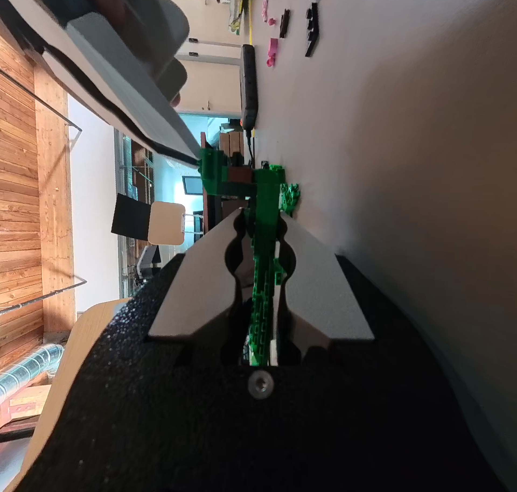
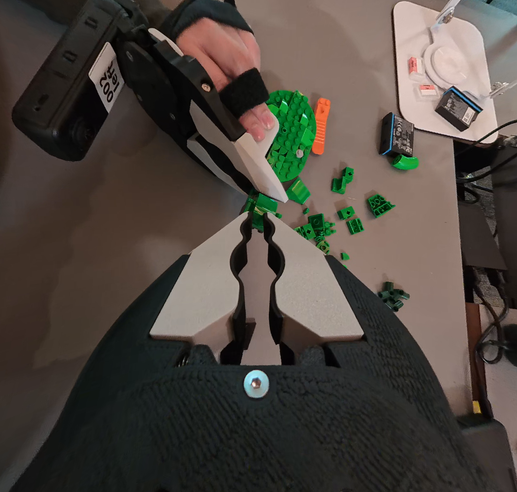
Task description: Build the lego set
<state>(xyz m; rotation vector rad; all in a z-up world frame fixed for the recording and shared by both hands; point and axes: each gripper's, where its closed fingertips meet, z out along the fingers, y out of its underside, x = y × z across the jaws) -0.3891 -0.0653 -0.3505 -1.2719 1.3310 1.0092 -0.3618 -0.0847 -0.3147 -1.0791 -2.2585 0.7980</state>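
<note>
Closest to the right wrist camera, the right gripper [image 2: 256, 218] points toward 12 o'clock with its tips pinched onto a small green lego assembly [image 2: 260, 207], jaws nearly together around it. That assembly sits on the grey table [image 2: 112, 241] right at the gripper tips.

Coming in from about 10 o'clock, the left gripper [image 2: 275, 192] angles down so its white finger tip meets the same green piece from the other side. A hand [image 2: 223, 53] in a dark fingerless glove holds it, with a black strap over the fingers.

From the left wrist camera (it's rolled sideways, so the table runs up the right side), the left gripper [image 1: 261, 221] is clamped on a long green lego build [image 1: 265, 255] that runs between its fingers, and the right gripper's grey finger [image 1: 156, 120] touches the far end of that build at 11 o'clock.

Just past the tips at 12 o'clock lies a round green studded plate [image 2: 292, 131], and an orange brick separator [image 2: 321, 126] sits just beside it at 1 o'clock. Loose green bricks [image 2: 316, 227] scatter toward 2 o'clock, and a cluster of dark green pieces [image 2: 393, 299] sits at 3 o'clock. A white pad [image 2: 475, 59] with black battery packs [image 2: 458, 109] fills the upper right corner. Pink pieces [image 1: 272, 48] and black pieces [image 1: 312, 34] lie well apart from the build in the left wrist view.
</note>
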